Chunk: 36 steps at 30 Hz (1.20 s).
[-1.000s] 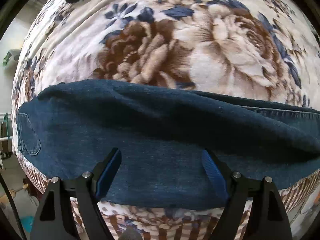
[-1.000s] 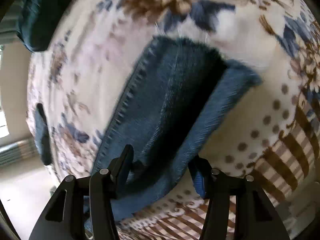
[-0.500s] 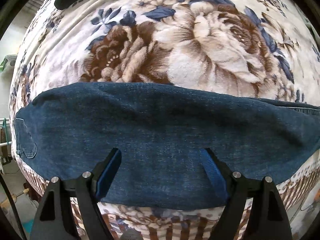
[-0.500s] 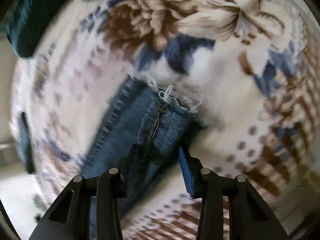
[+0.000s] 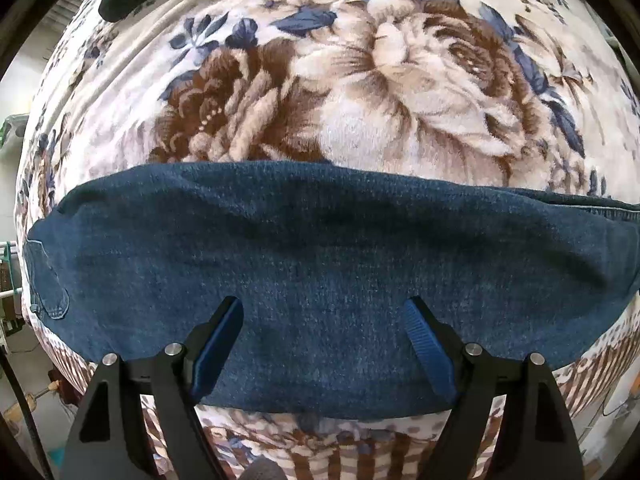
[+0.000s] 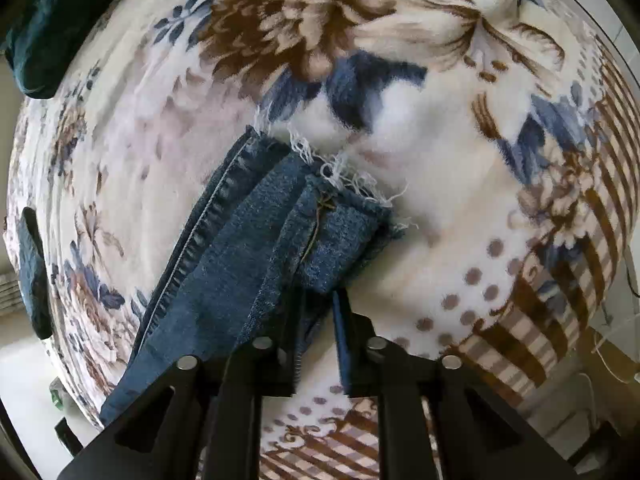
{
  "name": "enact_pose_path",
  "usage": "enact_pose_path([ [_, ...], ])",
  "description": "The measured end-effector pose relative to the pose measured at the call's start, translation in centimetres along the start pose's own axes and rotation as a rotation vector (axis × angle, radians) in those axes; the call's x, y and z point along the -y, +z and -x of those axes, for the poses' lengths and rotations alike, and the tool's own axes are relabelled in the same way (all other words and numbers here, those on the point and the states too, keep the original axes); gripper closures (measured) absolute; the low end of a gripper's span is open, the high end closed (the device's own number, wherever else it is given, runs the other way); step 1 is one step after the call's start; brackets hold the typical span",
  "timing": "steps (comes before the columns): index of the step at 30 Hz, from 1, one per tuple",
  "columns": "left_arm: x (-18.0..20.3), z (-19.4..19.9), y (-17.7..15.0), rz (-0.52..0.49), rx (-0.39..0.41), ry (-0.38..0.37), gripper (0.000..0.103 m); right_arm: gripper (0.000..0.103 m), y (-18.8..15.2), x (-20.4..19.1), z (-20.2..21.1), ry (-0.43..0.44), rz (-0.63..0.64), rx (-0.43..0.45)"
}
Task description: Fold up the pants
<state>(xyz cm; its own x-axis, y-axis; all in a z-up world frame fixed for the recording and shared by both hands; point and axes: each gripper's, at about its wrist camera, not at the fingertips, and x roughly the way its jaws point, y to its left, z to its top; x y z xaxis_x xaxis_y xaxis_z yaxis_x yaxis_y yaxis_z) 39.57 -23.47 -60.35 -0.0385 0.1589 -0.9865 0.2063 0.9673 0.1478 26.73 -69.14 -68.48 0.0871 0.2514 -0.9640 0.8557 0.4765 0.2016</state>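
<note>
On the bed, pants: dark blue denim pants (image 5: pixel 320 264) lie as a long band across a floral blanket (image 5: pixel 400 92), near its striped edge.
Hem end: frayed white threads at the leg hem (image 6: pixel 344 216), layers stacked, side seam showing.
My right gripper (image 6: pixel 316 300): pointing steeply down, jaws closing around the hem end; denim sits between my fingers, the pads at the cloth's edge, and I cannot tell if they press yet.
My left gripper (image 5: pixel 324 320): pointing straight down over the middle of the pants, jaws spread wide, nothing grasped.
Back pocket (image 5: pixel 48 288): stitched, at the far left end in the left wrist view.
Beyond: a dark green cushion (image 6: pixel 44 24) at the blanket's far corner.
</note>
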Motion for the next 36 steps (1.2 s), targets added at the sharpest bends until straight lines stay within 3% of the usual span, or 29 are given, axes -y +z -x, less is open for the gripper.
enact_pose_path([
  [3,0.0,0.2,0.5,0.000,0.002,0.000,0.022,0.046,1.1,0.0,0.3,0.070,-0.063,0.012],
  [7,0.0,0.5,1.1,-0.006,0.003,0.003,0.022,0.036,2.1,-1.0,0.0,0.019,-0.058,0.018],
  [8,0.1,0.5,1.2,-0.009,0.005,0.004,0.022,0.035,2.3,-1.6,-0.7,-0.039,-0.027,-0.001],
  [10,0.1,0.4,1.2,-0.016,0.002,0.008,0.022,0.039,2.3,-2.4,-1.7,-0.160,0.015,-0.005],
  [12,0.2,0.4,1.2,-0.016,-0.001,0.004,0.022,0.078,2.0,-2.6,-1.8,-0.175,0.011,0.013],
  [14,0.3,0.4,1.2,-0.019,0.007,0.007,0.022,0.082,1.5,-3.0,-0.5,-0.176,0.012,0.047],
  [18,0.4,0.0,1.1,-0.017,-0.001,0.006,0.022,0.085,0.0,-4.0,2.6,-0.126,0.040,0.127],
  [23,0.0,0.0,0.8,-0.011,0.000,0.004,0.022,0.090,-1.3,-4.2,7.0,0.098,0.065,0.242],
  [28,-0.6,0.2,1.0,-0.016,0.010,0.006,0.022,0.090,-2.1,-5.3,10.2,0.240,0.199,0.332],
  [30,-0.5,0.2,1.2,-0.018,0.005,0.006,0.022,0.085,-2.0,-4.6,9.2,0.197,0.215,0.298],
  [33,0.2,0.4,1.1,-0.019,0.002,0.001,0.022,0.079,0.1,0.1,4.0,0.009,0.042,0.095],
  [36,0.8,0.6,0.9,-0.031,0.010,0.001,0.022,0.079,0.9,3.3,2.3,-0.052,-0.065,0.022],
])
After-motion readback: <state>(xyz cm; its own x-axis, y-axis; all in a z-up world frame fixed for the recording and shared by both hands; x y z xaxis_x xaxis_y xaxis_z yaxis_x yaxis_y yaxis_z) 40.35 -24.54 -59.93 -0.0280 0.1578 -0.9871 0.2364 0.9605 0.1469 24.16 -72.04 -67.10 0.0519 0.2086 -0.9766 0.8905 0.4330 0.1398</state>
